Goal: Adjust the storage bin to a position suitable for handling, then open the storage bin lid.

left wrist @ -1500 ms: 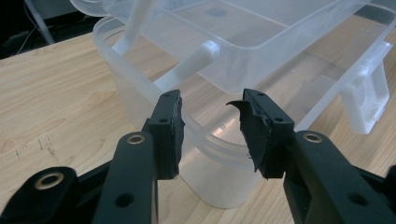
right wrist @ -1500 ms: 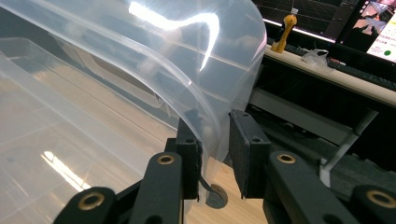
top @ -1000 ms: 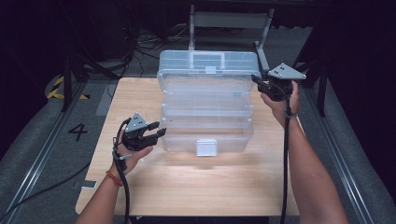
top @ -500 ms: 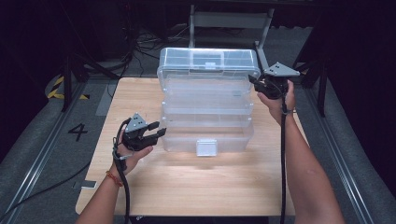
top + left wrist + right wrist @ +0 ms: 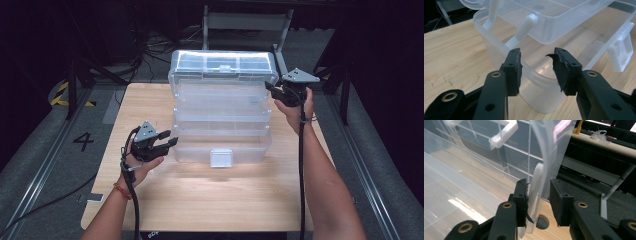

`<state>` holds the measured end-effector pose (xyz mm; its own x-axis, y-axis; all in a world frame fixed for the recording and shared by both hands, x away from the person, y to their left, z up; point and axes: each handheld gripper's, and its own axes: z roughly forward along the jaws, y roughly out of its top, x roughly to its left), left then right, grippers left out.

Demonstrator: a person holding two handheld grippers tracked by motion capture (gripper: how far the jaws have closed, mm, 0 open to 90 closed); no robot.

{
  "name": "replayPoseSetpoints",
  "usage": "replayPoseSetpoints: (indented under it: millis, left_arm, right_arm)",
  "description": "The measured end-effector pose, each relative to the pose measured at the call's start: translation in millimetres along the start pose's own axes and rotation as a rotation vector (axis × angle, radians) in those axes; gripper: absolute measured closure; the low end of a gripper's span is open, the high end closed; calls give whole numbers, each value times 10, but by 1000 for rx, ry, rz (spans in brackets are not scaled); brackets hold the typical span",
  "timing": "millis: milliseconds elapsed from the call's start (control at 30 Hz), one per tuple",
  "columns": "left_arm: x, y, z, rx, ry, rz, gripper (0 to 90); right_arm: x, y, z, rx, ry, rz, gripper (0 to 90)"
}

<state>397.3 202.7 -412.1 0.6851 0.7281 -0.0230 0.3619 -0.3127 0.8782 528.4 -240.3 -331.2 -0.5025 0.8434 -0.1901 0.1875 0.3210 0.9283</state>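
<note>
Change: right tongs (image 5: 274,91) and the top tier have crept slightly toward the table's middle since the earlier frames; left tongs (image 5: 167,142) have not moved.
Left tongs: nearest, at the front left corner of the clear three-tier plastic organiser box (image 5: 222,112), jaws parted to either side of the bottom tier's rim; in the left gripper view (image 5: 536,67) the pads stand apart from the rim.
Box: middle of the wooden table (image 5: 150,200), tiers fanned open and stepped back, white latch (image 5: 221,157) on the front wall.
Right tongs: farther back at the box's right end, jaws narrow; in the right gripper view (image 5: 539,195) they straddle a white pivot arm (image 5: 536,185) and the clear wall, left pad touching.
</note>
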Motion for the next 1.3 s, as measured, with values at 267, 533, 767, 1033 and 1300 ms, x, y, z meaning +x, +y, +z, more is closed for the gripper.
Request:
replayPoseSetpoints:
  millis: [267,533,767,1033,1300]
  left_arm:
    - [3,0,0,-1,-2,2,587]
    - [5,-3,-4,-2,3,7,589]
    - [-2,-3,-4,-3,5,6,591]
    - [4,1,-2,1,3,14,589]
    - [5,-1,-1,1,0,6,587]
  right_arm:
    - [-5,10,50,13,-15,-13,693]
    - [-4,22,84,13,-29,-9,701]
    - [-4,29,98,12,-39,-9,706]
    - [-6,35,118,8,-46,-12,710]
    - [-42,89,165,31,-43,-18,718]
